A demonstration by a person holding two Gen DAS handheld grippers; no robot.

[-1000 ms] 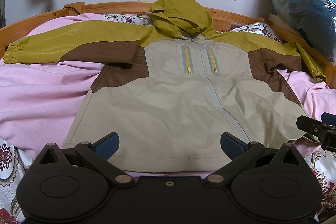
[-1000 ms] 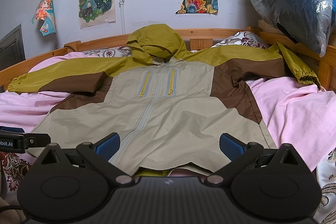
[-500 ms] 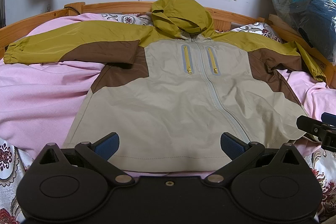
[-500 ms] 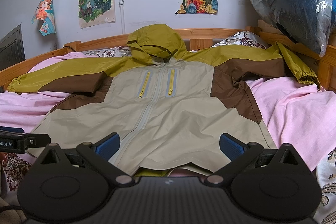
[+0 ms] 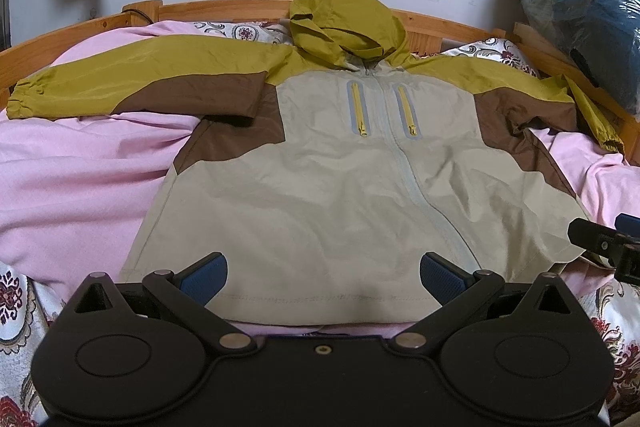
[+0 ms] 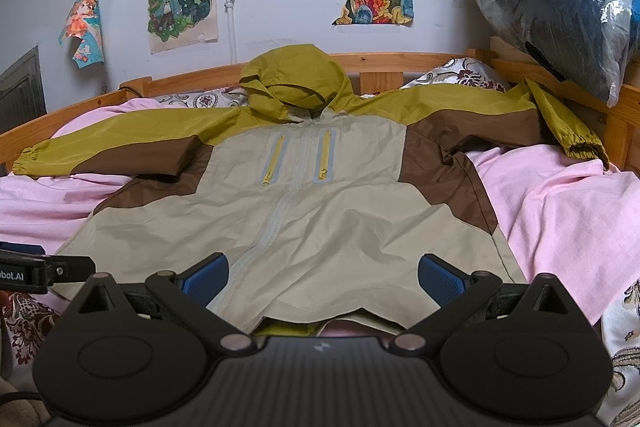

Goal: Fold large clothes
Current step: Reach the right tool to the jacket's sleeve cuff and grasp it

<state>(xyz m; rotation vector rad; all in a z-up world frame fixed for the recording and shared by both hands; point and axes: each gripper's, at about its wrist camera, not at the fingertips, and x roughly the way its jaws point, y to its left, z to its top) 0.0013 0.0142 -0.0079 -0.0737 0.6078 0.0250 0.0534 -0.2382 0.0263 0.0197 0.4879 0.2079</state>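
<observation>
- While both tools hang over the near hem, I see the jacket [image 5: 320, 179] spread flat on the bed [image 5: 80, 167], front up, straight ahead of each tool.
- My left tool [image 5: 322, 273] has its jaws wide apart and grips nothing; my right tool [image 6: 322, 273] is equally spread and empty.
- The jacket's long axis runs away from me, hem nearest, hood [image 6: 296, 83] farthest.
- The left sleeve [image 5: 132, 87] stretches out ahead-left, the right sleeve [image 6: 500, 115] ahead-right, so I judge each tool nearer its own sleeve.
</observation>
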